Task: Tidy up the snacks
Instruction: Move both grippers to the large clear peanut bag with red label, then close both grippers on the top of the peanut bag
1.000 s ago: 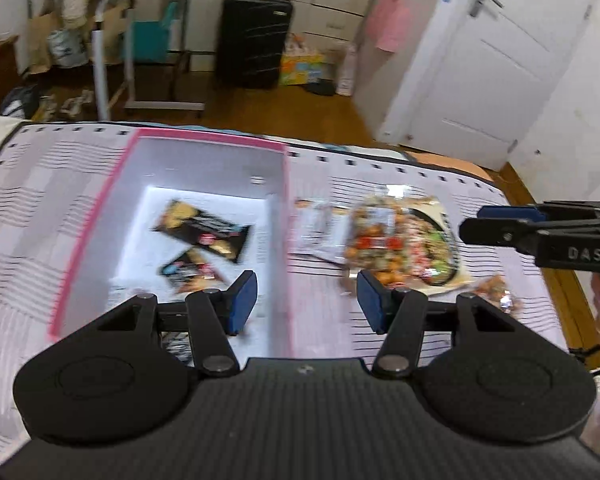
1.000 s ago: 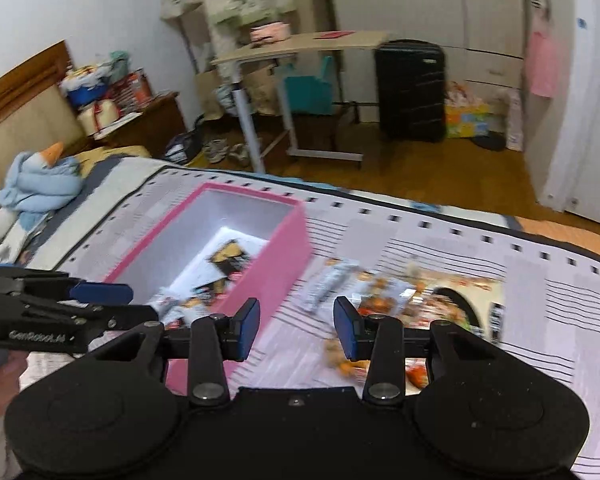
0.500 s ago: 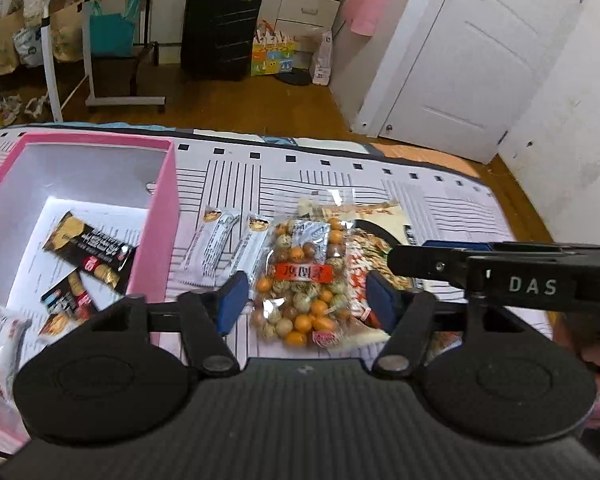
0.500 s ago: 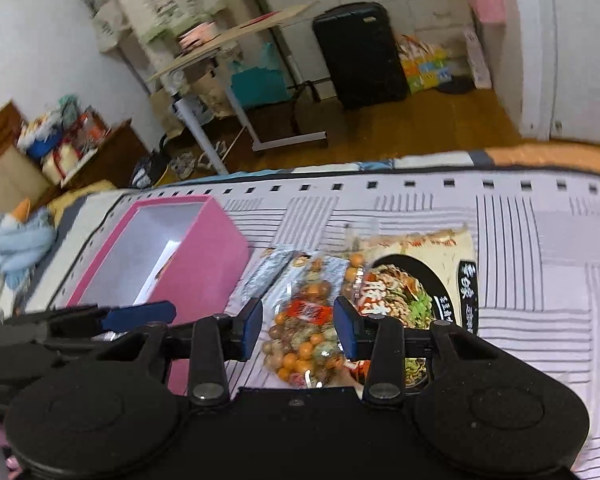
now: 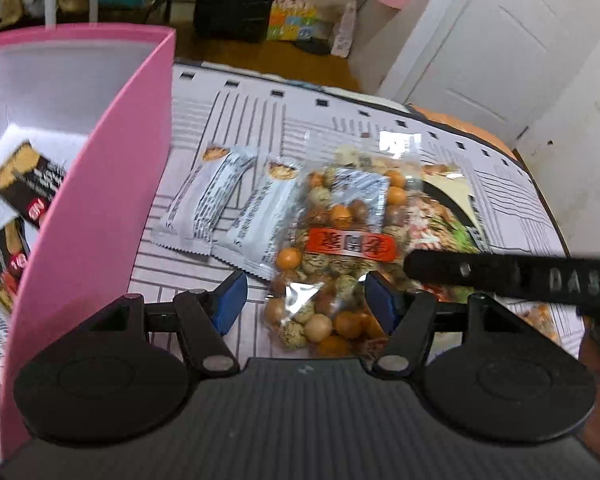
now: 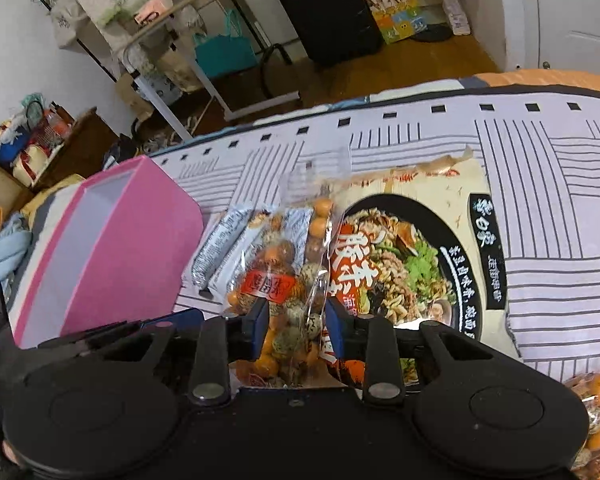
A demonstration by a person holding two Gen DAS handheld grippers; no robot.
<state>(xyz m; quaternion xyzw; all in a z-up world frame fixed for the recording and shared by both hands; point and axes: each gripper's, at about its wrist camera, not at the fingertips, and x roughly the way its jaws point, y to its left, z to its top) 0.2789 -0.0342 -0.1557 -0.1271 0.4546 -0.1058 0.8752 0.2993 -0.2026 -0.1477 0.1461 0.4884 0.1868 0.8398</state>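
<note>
A clear bag of coated nuts with a red label [image 5: 332,248] lies on the striped bedcover, right of a pink box [image 5: 100,184]. My left gripper [image 5: 306,304] is open, its blue pads on either side of the bag's near end. My right gripper [image 6: 296,330] has its pads closed in on the same bag [image 6: 278,280], pinching it. Two silver snack bars [image 5: 208,200] lie between the bag and the box. A large noodle packet [image 6: 404,264] lies under and right of the bag. The box holds dark snack packets [image 5: 24,188].
Another nut bag [image 6: 598,440] lies at the right near edge in the right wrist view. The bed ends beyond the snacks; past it are a wooden floor, a black suitcase [image 6: 328,12] and a white door [image 5: 484,36].
Both grippers have dropped lower and closer to the nut bag. The right gripper's pads have narrowed onto the bag. The left gripper stays open around it.
</note>
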